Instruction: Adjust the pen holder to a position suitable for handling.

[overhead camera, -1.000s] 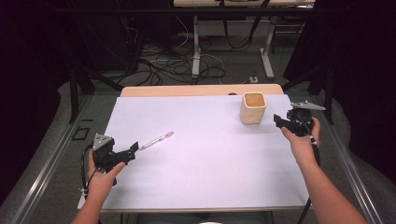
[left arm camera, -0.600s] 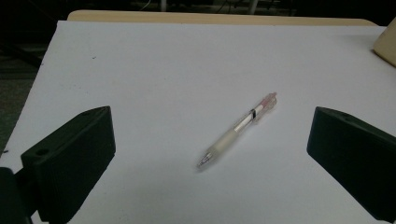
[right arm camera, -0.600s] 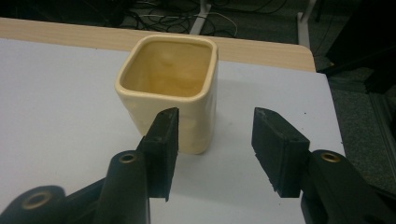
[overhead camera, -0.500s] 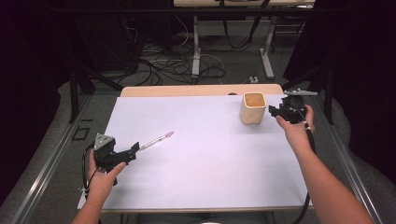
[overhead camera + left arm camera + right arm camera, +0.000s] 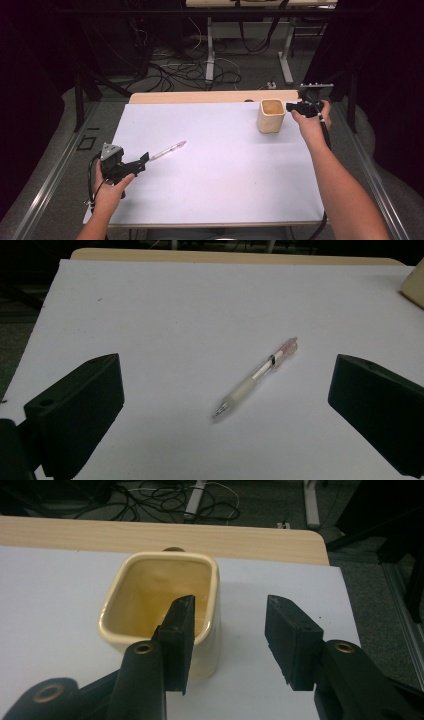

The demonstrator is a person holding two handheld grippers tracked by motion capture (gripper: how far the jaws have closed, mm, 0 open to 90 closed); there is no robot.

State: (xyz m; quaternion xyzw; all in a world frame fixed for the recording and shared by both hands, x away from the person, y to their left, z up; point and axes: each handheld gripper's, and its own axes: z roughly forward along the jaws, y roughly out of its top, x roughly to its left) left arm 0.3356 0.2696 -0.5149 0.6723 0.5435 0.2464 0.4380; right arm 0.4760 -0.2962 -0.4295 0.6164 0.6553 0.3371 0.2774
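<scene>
A: Biggest first. What does the table (image 5: 215, 195) carry?

B: A white sheet covers almost all of it, and a strip of bare wood runs along the far edge. On the sheet, near the far right corner, stands a cream cup (image 5: 271, 115) with rounded square walls, upright and empty inside.

A: And the right gripper (image 5: 295, 107)?

B: It sits just beside the cup's right wall, level with the rim. In the right gripper view (image 5: 230, 625) the jaws stand part-way apart and have just been closing. One jaw appears to overlap the cup's near wall, the other hangs over bare sheet. Nothing is pressed between them, so it is not gripping yet.

A: The left gripper (image 5: 141, 163)?

B: Low on the left side of the sheet, jaws spread wide with nothing in them. A pen (image 5: 256, 378) lies flat just ahead, its silver tip nearest the jaws and its pinkish cap pointing away, well apart from the cup.

A: So which step is this?

B: Likely the approach. The right hand looks to be lining up on the cup's wall while the left waits over the pen.

A: What does the next move call for?

B: Probably setting one jaw inside the rim and one outside, then closing on the wall. The left would need to drop around the pen's barrel and pinch.
</scene>
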